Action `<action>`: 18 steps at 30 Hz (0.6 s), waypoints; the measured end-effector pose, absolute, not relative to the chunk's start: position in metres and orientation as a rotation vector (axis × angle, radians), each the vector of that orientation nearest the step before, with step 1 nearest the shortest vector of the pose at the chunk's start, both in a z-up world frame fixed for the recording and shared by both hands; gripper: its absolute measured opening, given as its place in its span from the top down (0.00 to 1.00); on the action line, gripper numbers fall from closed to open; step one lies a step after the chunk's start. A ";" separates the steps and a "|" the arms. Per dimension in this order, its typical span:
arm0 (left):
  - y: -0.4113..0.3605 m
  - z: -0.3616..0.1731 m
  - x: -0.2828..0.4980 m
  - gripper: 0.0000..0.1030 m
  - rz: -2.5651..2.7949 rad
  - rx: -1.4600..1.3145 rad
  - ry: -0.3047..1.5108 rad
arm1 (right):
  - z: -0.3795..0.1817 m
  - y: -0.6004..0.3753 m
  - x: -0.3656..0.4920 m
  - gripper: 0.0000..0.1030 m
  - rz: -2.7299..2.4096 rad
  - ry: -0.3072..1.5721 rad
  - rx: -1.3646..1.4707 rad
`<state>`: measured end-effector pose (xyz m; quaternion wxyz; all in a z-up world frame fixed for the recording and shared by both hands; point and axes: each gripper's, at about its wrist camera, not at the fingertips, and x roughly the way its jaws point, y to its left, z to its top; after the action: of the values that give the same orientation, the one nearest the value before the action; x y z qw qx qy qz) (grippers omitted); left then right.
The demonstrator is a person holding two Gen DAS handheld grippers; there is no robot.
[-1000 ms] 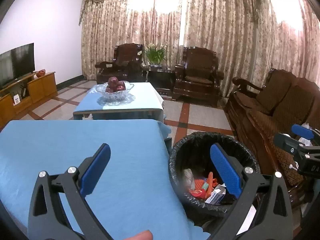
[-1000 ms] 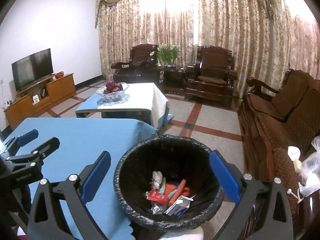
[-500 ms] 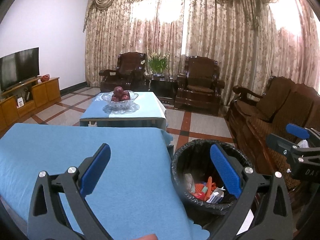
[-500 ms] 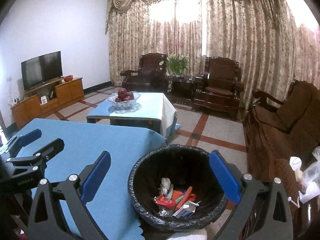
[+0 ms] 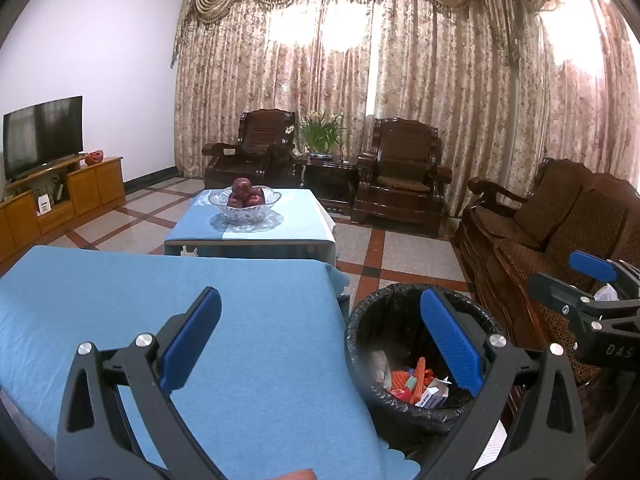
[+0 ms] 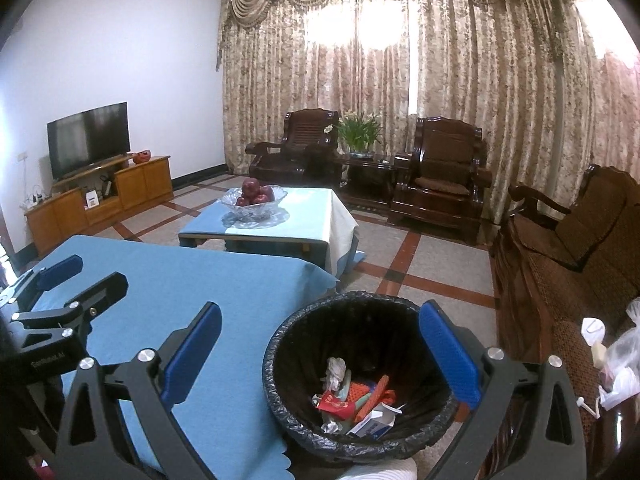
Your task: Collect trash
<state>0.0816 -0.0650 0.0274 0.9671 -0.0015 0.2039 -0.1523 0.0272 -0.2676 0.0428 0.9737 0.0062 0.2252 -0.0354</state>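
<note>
A black-lined trash bin [image 6: 304, 336] stands on the floor at the right end of the blue-clothed table [image 6: 224, 292]. It holds trash [image 6: 356, 400]: a crumpled tissue, red and orange wrappers, a small white box. The bin also shows in the left wrist view [image 5: 380, 308], with the trash [image 5: 416, 382] inside. My left gripper [image 5: 320, 336] is open and empty above the table's right end. My right gripper [image 6: 320, 344] is open and empty above the bin. The right gripper also shows in the left wrist view [image 5: 580, 280], and the left gripper in the right wrist view [image 6: 76, 276].
A coffee table [image 5: 276, 232] with a glass bowl of red fruit [image 5: 245, 200] stands beyond. Dark wooden armchairs [image 5: 404, 168] and a sofa [image 5: 560, 220] line the back and right. A TV [image 5: 42, 134] sits on a cabinet at left. White plastic bags [image 6: 620, 360] lie on the sofa.
Both grippers have risen and tilted up, so the bin and table sit lower in each view and more of the room and curtains shows. Both stay open and empty.
</note>
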 end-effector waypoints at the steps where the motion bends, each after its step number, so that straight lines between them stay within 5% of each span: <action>1: -0.065 0.027 0.082 0.06 -0.308 -0.003 0.412 | 0.043 -0.267 0.027 0.06 -0.072 0.453 0.011; 18: -0.059 0.028 0.081 0.06 -0.309 0.001 0.412 | 0.043 -0.266 0.027 0.06 -0.071 0.454 0.013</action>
<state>0.0807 -0.0587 0.0283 0.9671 0.0004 0.2035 -0.1527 0.0271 -0.2657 0.0425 0.9736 0.0064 0.2252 -0.0352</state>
